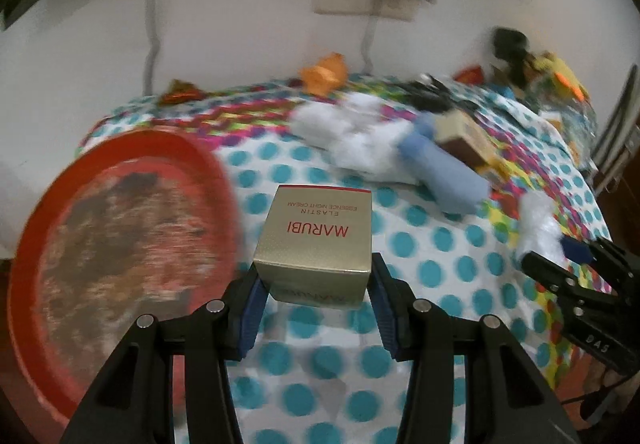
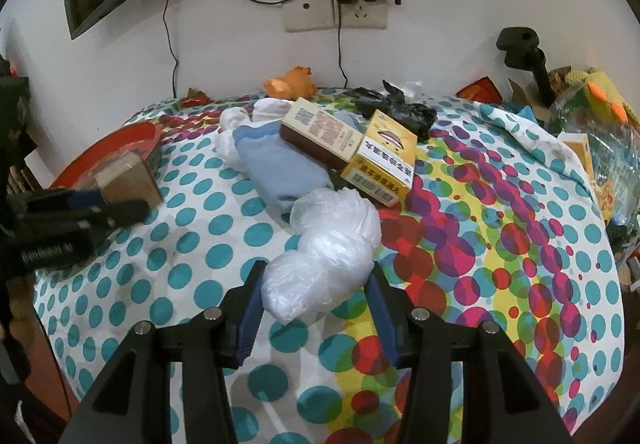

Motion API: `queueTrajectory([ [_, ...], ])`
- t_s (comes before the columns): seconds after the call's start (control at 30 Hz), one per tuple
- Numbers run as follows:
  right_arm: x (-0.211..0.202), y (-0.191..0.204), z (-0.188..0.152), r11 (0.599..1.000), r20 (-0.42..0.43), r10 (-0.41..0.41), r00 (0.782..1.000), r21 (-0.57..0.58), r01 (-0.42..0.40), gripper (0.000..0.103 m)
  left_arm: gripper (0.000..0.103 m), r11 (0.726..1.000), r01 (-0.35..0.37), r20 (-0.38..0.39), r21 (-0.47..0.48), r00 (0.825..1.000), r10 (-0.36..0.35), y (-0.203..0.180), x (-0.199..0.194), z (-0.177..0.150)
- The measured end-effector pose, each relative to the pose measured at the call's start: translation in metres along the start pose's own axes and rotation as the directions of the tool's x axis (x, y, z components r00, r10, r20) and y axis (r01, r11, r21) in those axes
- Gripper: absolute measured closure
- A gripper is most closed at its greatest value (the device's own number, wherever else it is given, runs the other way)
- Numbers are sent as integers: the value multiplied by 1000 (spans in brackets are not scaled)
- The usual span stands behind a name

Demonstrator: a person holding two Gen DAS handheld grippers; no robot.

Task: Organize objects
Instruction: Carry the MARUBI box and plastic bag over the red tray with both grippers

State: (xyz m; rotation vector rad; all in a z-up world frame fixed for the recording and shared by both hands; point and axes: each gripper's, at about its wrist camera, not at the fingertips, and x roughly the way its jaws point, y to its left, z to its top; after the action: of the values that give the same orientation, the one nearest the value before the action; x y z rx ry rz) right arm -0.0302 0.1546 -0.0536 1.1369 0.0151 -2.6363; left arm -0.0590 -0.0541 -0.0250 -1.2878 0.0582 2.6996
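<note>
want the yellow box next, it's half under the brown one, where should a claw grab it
Grip the yellow box across its long side walls at the free near end, coming from above on the near side. The brown box leans on its far end, and the white plastic bag lies beside it.

the desk cloth (image 2: 208, 244) is white with teal dots, crossed by a band of red, magenta and yellow circles. the cream box (image 1: 316, 240) is pale gold with red lettering, and the tray (image 1: 36, 244) is red with a mottled brown middle. the rolled cloth (image 2: 276, 168) is light blue, the plastic bag (image 2: 324, 244) translucent white, the toy (image 2: 290, 82) orange.
</note>
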Motion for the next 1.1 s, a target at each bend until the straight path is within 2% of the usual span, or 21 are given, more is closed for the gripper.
queueTrajectory([
  [0.13, -2, 11, 2, 1000, 2, 1, 1000, -18, -1, 54, 58, 995, -69, 3, -74, 998, 69, 45, -10, -2],
  [0.27, -3, 24, 6, 999, 6, 4, 1000, -42, -4, 54, 58, 977, -145, -14, -156, 989, 145, 95, -14, -8],
  [0.47, -1, 49, 12, 996, 3, 13, 1000, -87, -13, 54, 58, 939, -254, -60, -232, 967, 247, 156, -14, -29],
  [0.63, 6, 74, 24, 991, 1, 29, 1000, -132, -29, 54, 58, 901, -324, -96, -289, 946, 310, 190, -14, -41],
  [0.83, 17, 113, 43, 981, 4, 74, 997, -178, -72, 54, 58, 868, -347, -110, -354, 938, 330, 215, -13, -52],
  [0.97, 26, 144, 58, 969, 4, 112, 994, -222, -108, 54, 58, 855, -367, -115, -366, 930, 350, 224, -12, -56],
  [1.1, 38, 174, 74, 956, -7, 153, 988, -254, -150, 54, 58, 852, -359, -123, -382, 933, 338, 232, -10, -61],
])
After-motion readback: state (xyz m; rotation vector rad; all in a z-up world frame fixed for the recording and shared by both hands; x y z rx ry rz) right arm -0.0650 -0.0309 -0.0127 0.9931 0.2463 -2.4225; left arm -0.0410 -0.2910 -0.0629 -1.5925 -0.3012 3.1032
